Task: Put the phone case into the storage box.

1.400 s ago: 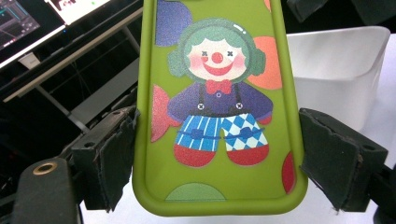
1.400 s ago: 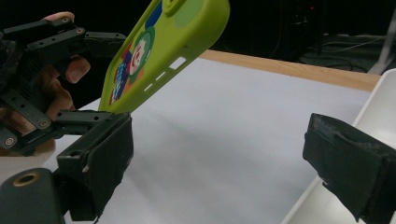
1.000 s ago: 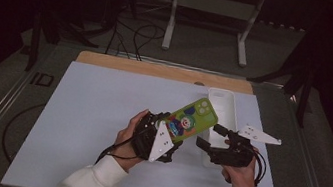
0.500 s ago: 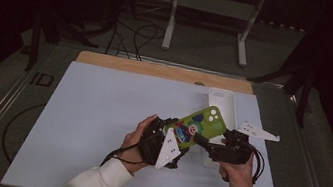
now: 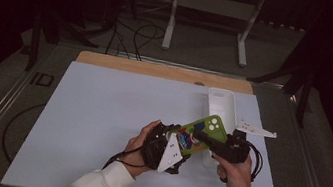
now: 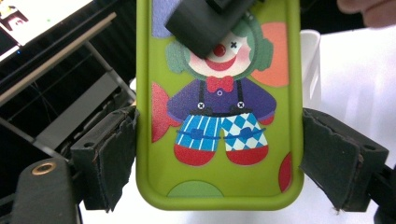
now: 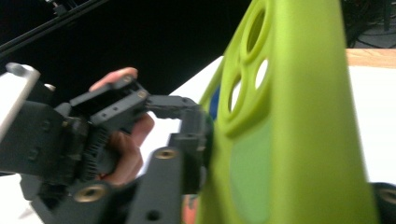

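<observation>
Overhead plus close gripper views (shared phone case)

High view: we get a dim room, far background nearly black, light from above falling on the white table, soft shadows. Left gripper view is bright and sharp. Right gripper view: phone case blurred up close, table glare at right.

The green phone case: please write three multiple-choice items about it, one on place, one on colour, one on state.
1. Where is the green phone case?
A. inside the white tray
B. between the two claws, above the table
C. flat on the table

2. What colour is the clown's bow tie?
A. red
B. yellow
C. black

3. How does the left claw hold the case?
A. pads at its two long edges
B. not touching
C. by one corner

Answers: 1 B, the high view shows it lifted beside the white tray; 2 A, left gripper view; 3 A, pads flank both edges.
</observation>
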### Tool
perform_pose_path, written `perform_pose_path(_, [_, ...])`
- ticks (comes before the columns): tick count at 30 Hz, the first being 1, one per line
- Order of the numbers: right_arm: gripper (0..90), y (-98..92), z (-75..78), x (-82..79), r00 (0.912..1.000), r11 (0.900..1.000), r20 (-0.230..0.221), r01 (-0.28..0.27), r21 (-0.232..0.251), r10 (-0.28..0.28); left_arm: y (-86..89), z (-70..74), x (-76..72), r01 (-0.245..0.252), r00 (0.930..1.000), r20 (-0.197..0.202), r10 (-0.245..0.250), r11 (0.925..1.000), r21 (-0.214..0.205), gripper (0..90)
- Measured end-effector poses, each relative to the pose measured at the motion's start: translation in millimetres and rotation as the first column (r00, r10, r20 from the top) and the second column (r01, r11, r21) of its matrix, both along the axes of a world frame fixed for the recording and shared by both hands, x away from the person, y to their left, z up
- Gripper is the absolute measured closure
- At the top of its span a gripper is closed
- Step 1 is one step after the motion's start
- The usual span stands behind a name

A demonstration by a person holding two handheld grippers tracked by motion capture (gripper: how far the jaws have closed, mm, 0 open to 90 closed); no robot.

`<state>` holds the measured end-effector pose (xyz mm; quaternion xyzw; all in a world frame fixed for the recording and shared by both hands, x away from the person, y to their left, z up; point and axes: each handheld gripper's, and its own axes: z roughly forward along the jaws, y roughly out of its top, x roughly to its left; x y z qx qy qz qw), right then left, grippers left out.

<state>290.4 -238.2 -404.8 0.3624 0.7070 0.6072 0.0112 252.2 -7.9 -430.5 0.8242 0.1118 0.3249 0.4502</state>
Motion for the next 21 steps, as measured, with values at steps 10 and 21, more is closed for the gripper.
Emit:
perform_pose_path(10, [88.6, 6.2, 0.7, -2.6, 0.9999, 0.9978, 0.015, 0.006, -0.066, -0.005, -0.2, -3.0, 6.3, -0.026, 0.9969, -0.075, 0.026, 0.9997, 0.002, 11.7])
perform_pose_path(21, [89.0, 0.1, -1.2, -2.8, 0.9997, 0.9952, 0.023, 0.004, -0.098, -0.002, 21.8, 15.9, 16.8, -0.030, 0.9818, -0.189, 0.014, 0.9963, -0.081, 9.9])
